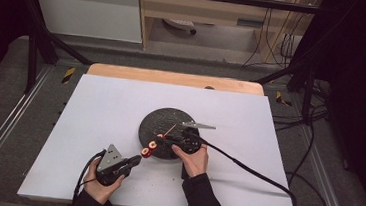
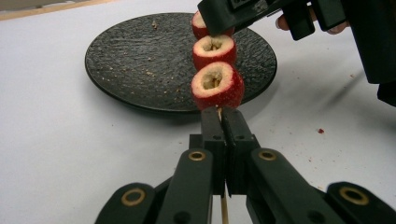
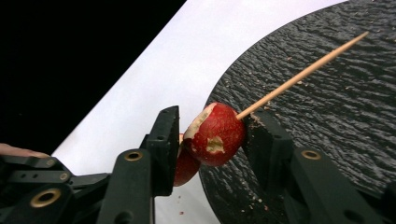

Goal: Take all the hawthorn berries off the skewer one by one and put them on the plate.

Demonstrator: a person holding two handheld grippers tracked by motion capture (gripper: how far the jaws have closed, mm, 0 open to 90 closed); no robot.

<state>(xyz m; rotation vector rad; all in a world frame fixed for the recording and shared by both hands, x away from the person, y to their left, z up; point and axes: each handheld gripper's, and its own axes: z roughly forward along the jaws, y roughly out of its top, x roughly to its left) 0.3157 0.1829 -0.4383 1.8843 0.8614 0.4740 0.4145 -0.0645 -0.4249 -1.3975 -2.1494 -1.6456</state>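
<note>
We're clamping the skewer (image 2: 223,205) tight w/ the left gripper (image 2: 223,122) to steady it over the plate (image 2: 126,70) edge, while the right gripper (image 3: 212,135) is closing round the top fruit (image 3: 215,134) to pull it off.

Plate (image 1: 155,122) ahead; white table (image 1: 100,111) open

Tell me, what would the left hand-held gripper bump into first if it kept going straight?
Probably the nearest red fruit piece on the skewer that the left hand-held gripper holds; past it sit more pieces.
</note>
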